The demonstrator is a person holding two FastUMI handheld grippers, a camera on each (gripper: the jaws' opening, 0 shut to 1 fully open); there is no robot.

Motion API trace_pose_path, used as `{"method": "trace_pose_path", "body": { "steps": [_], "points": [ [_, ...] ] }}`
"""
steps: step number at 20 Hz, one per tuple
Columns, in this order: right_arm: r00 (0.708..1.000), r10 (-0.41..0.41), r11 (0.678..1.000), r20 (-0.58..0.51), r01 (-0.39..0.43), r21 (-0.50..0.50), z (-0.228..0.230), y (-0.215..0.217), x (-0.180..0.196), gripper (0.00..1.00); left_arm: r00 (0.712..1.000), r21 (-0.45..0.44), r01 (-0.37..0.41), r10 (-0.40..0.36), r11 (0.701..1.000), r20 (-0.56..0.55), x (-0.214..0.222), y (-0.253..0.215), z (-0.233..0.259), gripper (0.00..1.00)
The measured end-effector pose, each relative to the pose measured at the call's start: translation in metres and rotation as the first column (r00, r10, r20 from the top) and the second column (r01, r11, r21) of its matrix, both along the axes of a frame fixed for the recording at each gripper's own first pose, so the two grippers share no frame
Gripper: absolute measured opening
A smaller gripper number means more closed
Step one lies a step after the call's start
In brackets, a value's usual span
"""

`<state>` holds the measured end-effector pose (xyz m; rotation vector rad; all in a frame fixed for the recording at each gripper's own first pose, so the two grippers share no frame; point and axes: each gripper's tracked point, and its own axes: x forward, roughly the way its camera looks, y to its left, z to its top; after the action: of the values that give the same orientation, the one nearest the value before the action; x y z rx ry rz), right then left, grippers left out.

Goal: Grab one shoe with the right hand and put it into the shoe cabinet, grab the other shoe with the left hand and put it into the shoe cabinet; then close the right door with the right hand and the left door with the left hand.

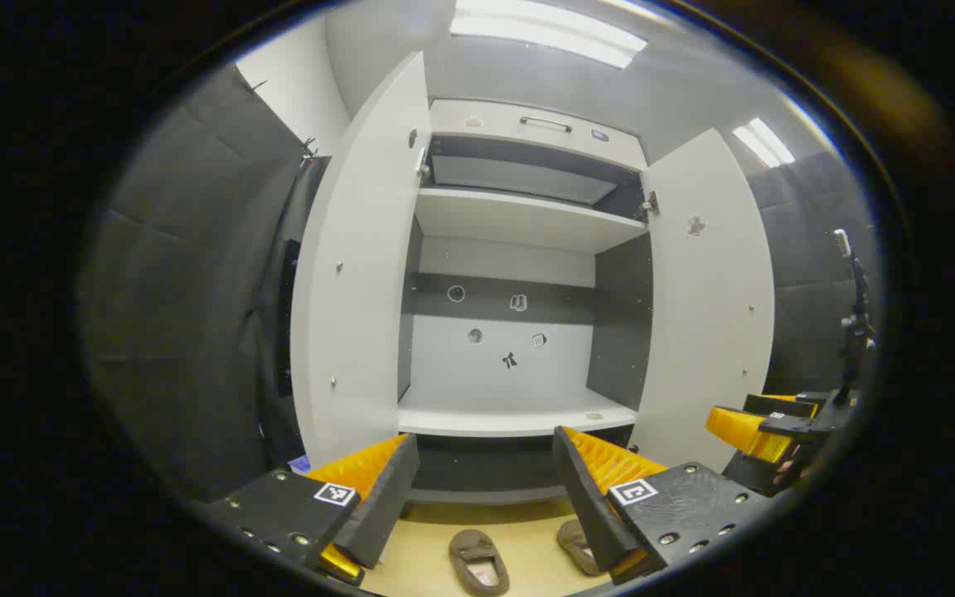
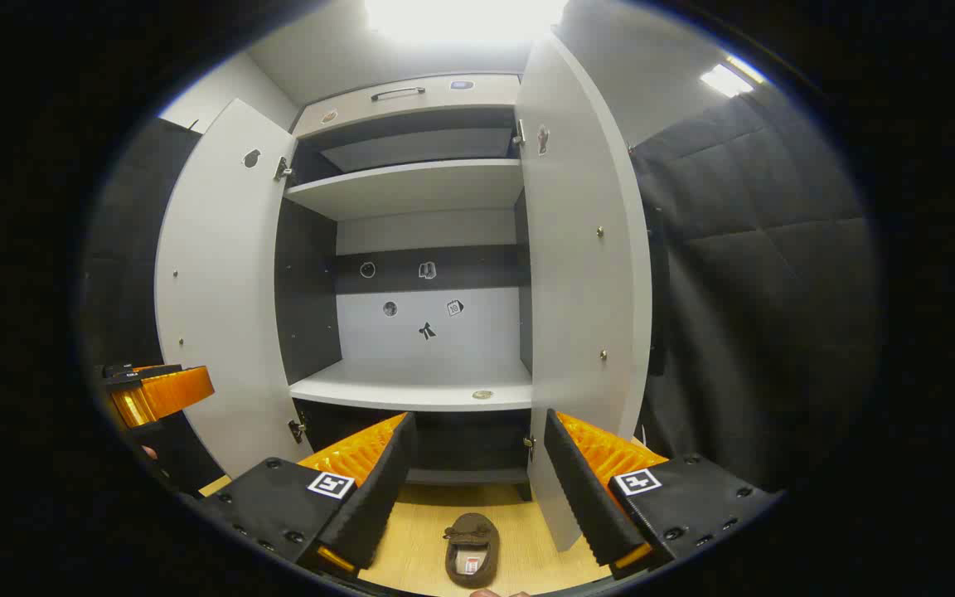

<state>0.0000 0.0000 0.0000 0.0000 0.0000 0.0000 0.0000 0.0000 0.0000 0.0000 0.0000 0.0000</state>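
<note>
Presently: white two-door shoe cabinet [image 1: 519, 220] stood open, shelves bare; two brown slip-on shoes [image 1: 478, 561] lay on pale wooden floor [image 2: 419, 531]. Left gripper [image 1: 482, 489] and right gripper [image 2: 477, 473] both spread, holding nothing.

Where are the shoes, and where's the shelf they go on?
left shoe [image 1: 477, 560], left gripper view, its top.
right shoe [image 1: 575, 543], left gripper view, visible side.
shelf [image 2: 411, 385], right gripper view, bare top.

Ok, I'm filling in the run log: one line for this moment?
shoes on floor, ungrasped | left gripper open | right gripper open | shoe cabinet doors open, shelves bare
</note>
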Motion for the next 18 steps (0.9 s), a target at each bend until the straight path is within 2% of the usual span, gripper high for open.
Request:
{"method": "trace_pose_path", "body": {
  "steps": [1, 2, 3, 4, 5, 6, 7, 8, 9, 10, 11, 12, 13, 17, 18],
  "points": [
    [1.000, 0.001, 1.000, -0.007, -0.001, 0.000, -0.002, 0.000, 0.001, 0.98, 1.000, -0.003, 0.000, 0.000, 1.000, -0.003, 0.000, 0.000, -0.002, 0.89],
    [1.000, 0.001, 1.000, -0.013, -0.001, -0.005, -0.004, 0.000, 0.002, 0.98, 1.000, -0.006, 0.001, -0.001, 1.000, -0.009, 0.000, 0.001, -0.003, 0.89],
    [1.000, 0.004, 1.000, -0.013, -0.004, -0.012, -0.003, 0.001, 0.003, 0.98, 1.000, -0.008, 0.001, -0.001, 1.000, -0.017, 0.000, 0.003, -0.006, 0.99],
    [1.000, 0.007, 1.000, -0.012, -0.008, -0.019, -0.003, 0.001, 0.003, 0.92, 1.000, -0.008, -0.002, 0.002, 1.000, -0.023, -0.001, 0.004, -0.009, 0.99],
    [1.000, 0.012, 1.000, -0.010, -0.013, -0.022, -0.003, 0.002, 0.004, 0.92, 1.000, -0.008, -0.004, 0.004, 1.000, -0.027, -0.002, 0.006, -0.009, 0.99],
    [1.000, 0.014, 1.000, -0.008, -0.014, -0.024, -0.003, 0.003, 0.004, 0.92, 1.000, -0.012, -0.001, 0.001, 1.000, -0.028, -0.006, 0.007, -0.011, 0.99],
    [1.000, 0.013, 1.000, -0.008, -0.013, -0.025, -0.003, 0.002, 0.005, 0.98, 0.999, -0.024, 0.006, -0.007, 1.000, -0.031, -0.009, 0.006, -0.012, 0.94],
    [1.000, 0.011, 1.000, -0.010, -0.011, -0.024, -0.004, 0.002, 0.005, 0.98, 0.999, -0.040, 0.016, -0.017, 0.999, -0.029, -0.010, 0.004, -0.011, 0.94],
    [1.000, 0.008, 1.000, -0.017, -0.008, -0.018, -0.004, 0.001, 0.005, 0.92, 0.999, -0.052, 0.023, -0.024, 0.998, -0.021, -0.010, 0.002, -0.009, 0.94],
    [1.000, 0.008, 1.000, -0.022, -0.008, -0.012, -0.005, 0.001, 0.005, 0.92, 1.000, -0.057, 0.027, -0.028, 0.998, -0.009, -0.011, -0.001, -0.008, 0.97],
    [1.000, 0.008, 1.000, -0.024, -0.008, -0.009, -0.005, 0.000, 0.005, 0.92, 1.000, -0.056, 0.030, -0.030, 0.998, 0.000, -0.011, -0.003, -0.006, 0.94],
    [1.000, 0.004, 1.000, -0.026, -0.005, -0.012, -0.006, -0.002, 0.005, 0.98, 1.000, -0.055, 0.031, -0.031, 0.998, 0.001, -0.010, -0.006, -0.006, 0.91],
    [1.000, 0.004, 1.000, -0.029, -0.004, -0.018, -0.006, -0.002, 0.006, 0.98, 1.000, -0.053, 0.031, -0.031, 0.998, 0.002, -0.011, -0.008, -0.006, 0.94],
    [0.999, 0.009, 1.000, -0.050, -0.011, -0.024, -0.013, -0.007, 0.007, 0.98, 1.000, -0.013, 0.029, -0.029, 0.999, -0.008, -0.015, -0.011, -0.012, 0.94],
    [0.998, 0.013, 1.000, -0.061, -0.014, -0.019, -0.016, -0.007, 0.008, 0.98, 0.999, -0.011, 0.025, -0.025, 1.000, -0.021, -0.016, -0.009, -0.017, 0.99]
  ]
}}
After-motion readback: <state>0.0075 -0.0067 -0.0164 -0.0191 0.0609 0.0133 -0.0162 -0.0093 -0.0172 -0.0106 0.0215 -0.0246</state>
